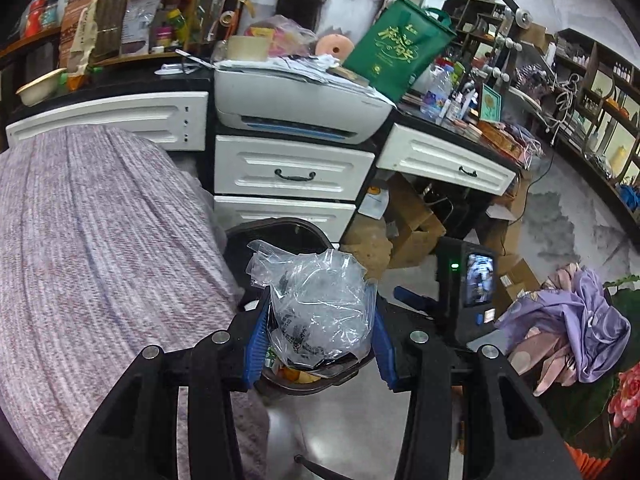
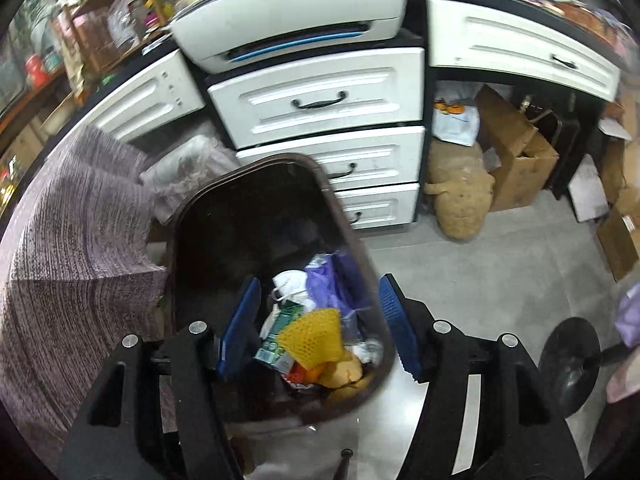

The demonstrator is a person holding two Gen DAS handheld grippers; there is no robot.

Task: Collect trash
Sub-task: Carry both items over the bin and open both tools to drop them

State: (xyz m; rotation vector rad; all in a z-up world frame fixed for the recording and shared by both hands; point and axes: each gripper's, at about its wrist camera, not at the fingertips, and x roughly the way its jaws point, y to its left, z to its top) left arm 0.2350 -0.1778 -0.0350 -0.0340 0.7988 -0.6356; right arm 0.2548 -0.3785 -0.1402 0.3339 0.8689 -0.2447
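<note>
My left gripper [image 1: 320,340] is shut on a crumpled clear plastic bag [image 1: 320,304] with dark print, its blue pads pressing both sides. The bag hangs over the dark brown trash bin [image 1: 280,226]. In the right wrist view the bin [image 2: 200,272] stands by the bed and holds several pieces of trash: a yellow foam net [image 2: 312,336], a purple wrapper [image 2: 332,284], a white mask [image 2: 290,282] and a green carton [image 2: 280,332]. My right gripper [image 2: 318,328] hovers over the bin's near end, open, with nothing between its pads. One blue finger [image 1: 412,299] of it shows right of the bag.
A bed with a purple knitted cover [image 1: 100,260] lies to the left. White drawers [image 2: 320,100] and a printer [image 2: 292,20] stand behind the bin. Cardboard boxes [image 2: 516,152] and a tan plush toy [image 2: 460,196] sit under the desk. Purple clothes [image 1: 568,332] are piled at right.
</note>
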